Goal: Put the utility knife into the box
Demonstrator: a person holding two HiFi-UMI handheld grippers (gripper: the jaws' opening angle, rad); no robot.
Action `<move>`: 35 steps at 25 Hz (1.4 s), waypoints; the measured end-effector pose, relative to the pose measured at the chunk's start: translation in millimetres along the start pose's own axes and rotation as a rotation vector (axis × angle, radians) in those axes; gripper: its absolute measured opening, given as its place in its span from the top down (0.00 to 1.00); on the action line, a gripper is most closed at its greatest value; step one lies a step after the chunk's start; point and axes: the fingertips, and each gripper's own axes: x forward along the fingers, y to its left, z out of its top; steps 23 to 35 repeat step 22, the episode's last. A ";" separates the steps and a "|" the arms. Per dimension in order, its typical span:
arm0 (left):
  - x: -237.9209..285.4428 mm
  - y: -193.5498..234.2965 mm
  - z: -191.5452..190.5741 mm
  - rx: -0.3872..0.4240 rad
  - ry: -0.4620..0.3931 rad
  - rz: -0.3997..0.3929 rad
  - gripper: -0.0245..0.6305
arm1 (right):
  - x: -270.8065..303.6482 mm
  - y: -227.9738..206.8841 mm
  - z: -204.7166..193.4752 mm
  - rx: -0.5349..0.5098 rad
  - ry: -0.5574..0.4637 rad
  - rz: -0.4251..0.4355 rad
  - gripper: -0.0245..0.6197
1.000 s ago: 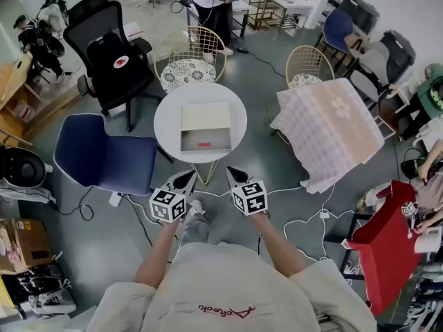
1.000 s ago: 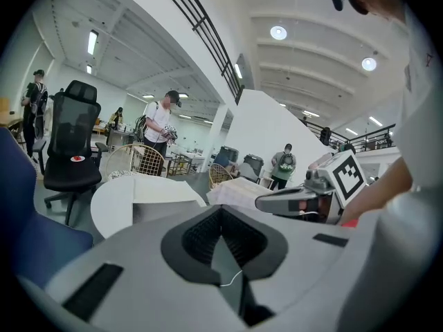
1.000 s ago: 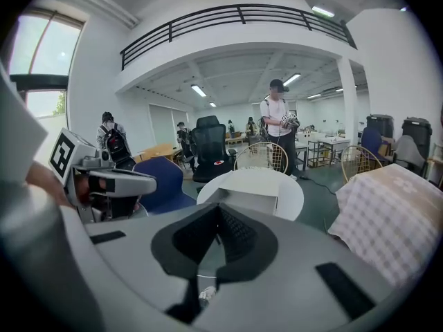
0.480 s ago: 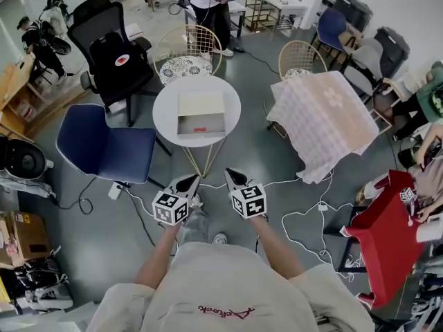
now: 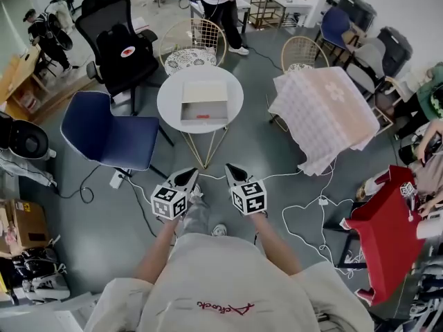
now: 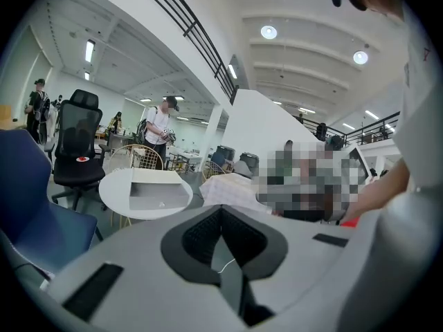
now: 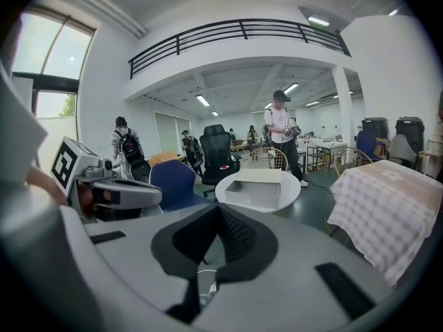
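Left gripper [image 5: 191, 176] beside right gripper [image 5: 231, 170], closed

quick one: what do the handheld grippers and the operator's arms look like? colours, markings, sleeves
Left gripper and right gripper: pale grey shells tapering to points, black ribbed pads inside, each topped by a white cube with black square markers. The person wears a light short-sleeved T-shirt with red script; forearms bare.

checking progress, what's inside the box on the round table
A small red object lies in the box near its front wall, too small to identify; nothing else visible.
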 end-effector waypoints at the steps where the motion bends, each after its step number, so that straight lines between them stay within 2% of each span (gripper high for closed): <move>1: -0.9 -0.5 0.2 0.002 -0.001 -0.001 0.95 | -0.9 1.6 -0.3 -0.002 -0.001 -0.001 0.94; 11: -0.9 -14.6 -3.9 0.010 0.003 -0.022 0.95 | -10.8 3.1 -10.4 -0.017 0.017 -0.013 0.94; 35: 0.7 -13.8 1.1 0.016 -0.002 -0.026 0.95 | -9.0 3.1 -11.1 -0.031 0.022 -0.014 0.94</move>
